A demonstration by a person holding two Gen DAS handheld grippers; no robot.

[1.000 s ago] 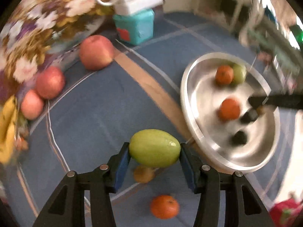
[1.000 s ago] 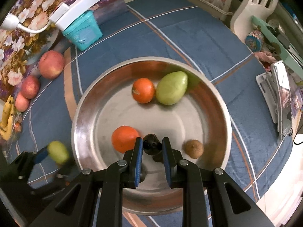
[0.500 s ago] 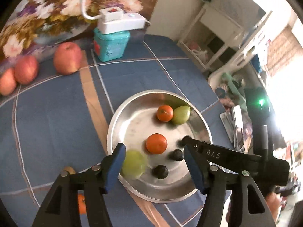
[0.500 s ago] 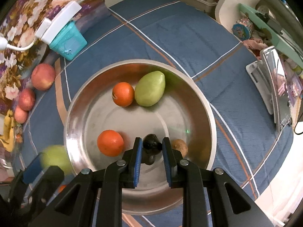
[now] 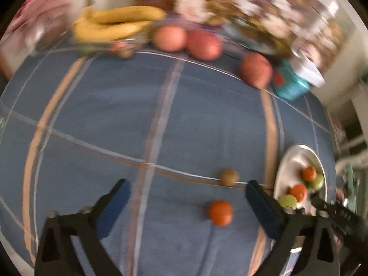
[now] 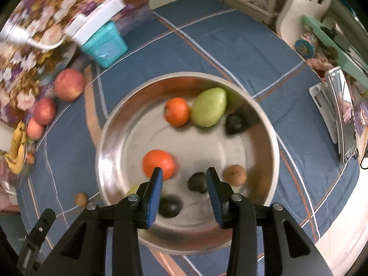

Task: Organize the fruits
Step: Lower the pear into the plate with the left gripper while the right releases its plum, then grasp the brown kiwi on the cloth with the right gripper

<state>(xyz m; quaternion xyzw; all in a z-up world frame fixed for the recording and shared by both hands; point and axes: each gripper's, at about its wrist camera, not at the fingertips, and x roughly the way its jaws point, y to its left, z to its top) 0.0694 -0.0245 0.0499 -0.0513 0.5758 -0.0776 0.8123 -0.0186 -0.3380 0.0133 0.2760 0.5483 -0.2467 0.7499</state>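
The steel bowl holds two oranges, a green mango, a brown kiwi and three dark fruits. My right gripper is open above the bowl's near side, with a dark fruit between and below its fingers. My left gripper is wide open and empty over the blue cloth. An orange and a brown kiwi lie on the cloth ahead of it. The bowl shows at the far right with a second green fruit in it.
Three red apples and bananas lie along the cloth's far edge by a floral cushion. A teal box with a white power strip stands beside them. A white chair and clutter stand off the right side.
My left gripper dropped the green fruit into the bowl, opened and swung left over the cloth. My right gripper opened and let go of the dark fruit in the bowl.
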